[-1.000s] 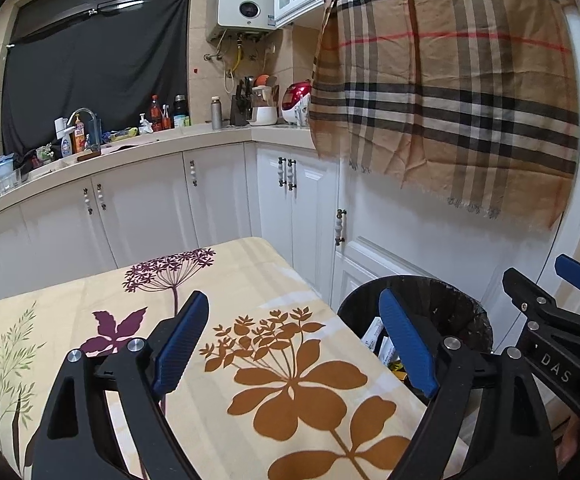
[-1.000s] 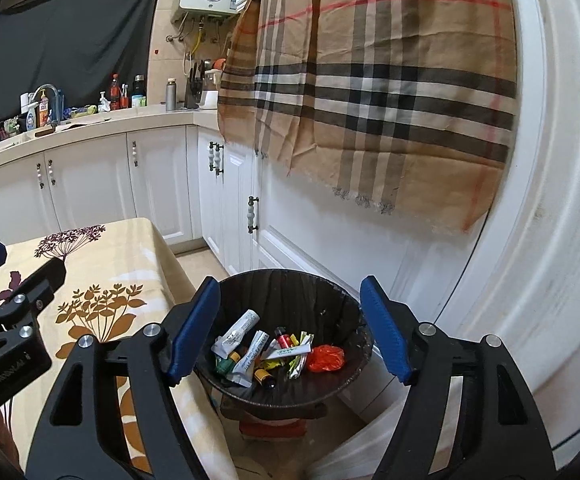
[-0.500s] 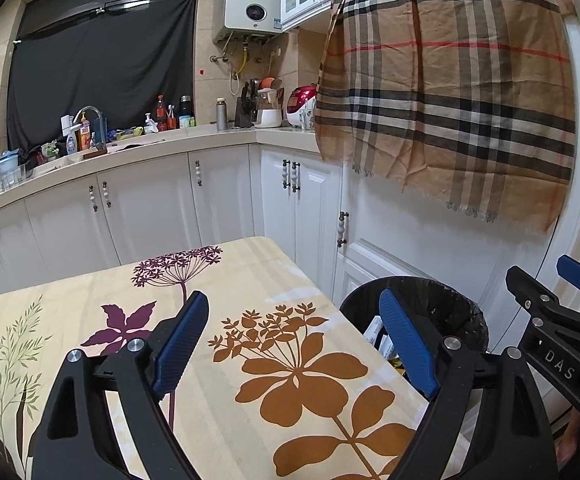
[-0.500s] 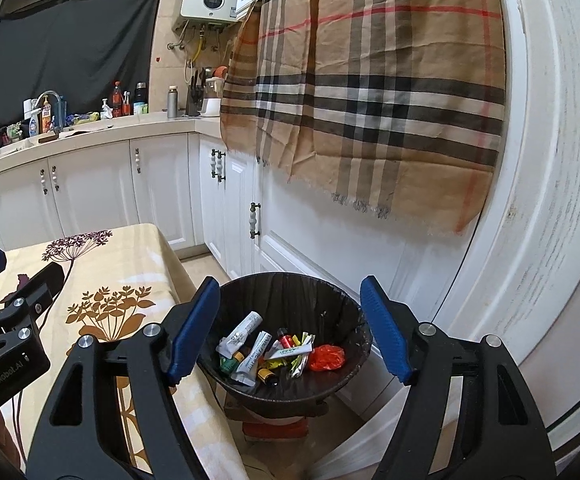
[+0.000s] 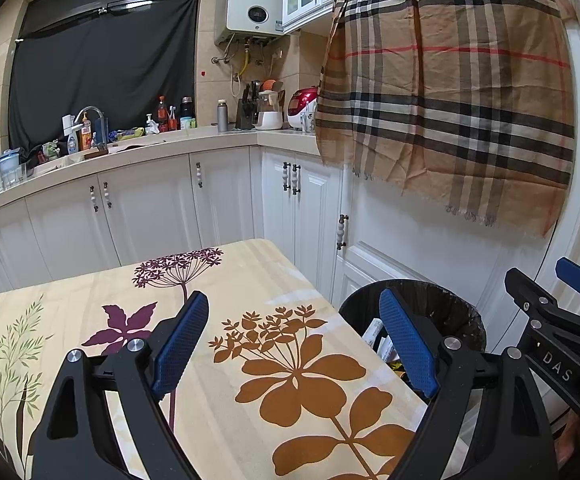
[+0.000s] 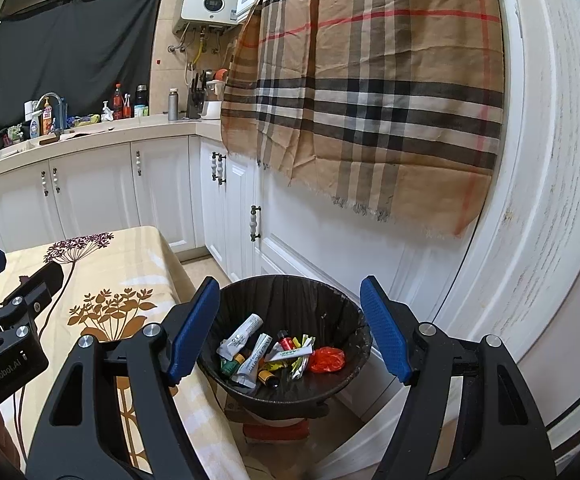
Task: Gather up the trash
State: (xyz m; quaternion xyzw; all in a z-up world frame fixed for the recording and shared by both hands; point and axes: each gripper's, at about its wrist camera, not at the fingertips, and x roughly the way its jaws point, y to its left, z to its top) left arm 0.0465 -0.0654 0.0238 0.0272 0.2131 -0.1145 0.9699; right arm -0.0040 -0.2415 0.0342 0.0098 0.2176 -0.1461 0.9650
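Right wrist, bin (image 6: 290, 292) beyond empty gripper (image 6: 290, 332)

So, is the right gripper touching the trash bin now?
Apart. In the right wrist view the right gripper hangs open above the trash bin, and its fingers stand clear of the rim.

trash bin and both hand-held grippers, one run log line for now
left hand-held gripper: open, empty | right hand-held gripper: open, empty | trash bin: holds tubes, wrappers
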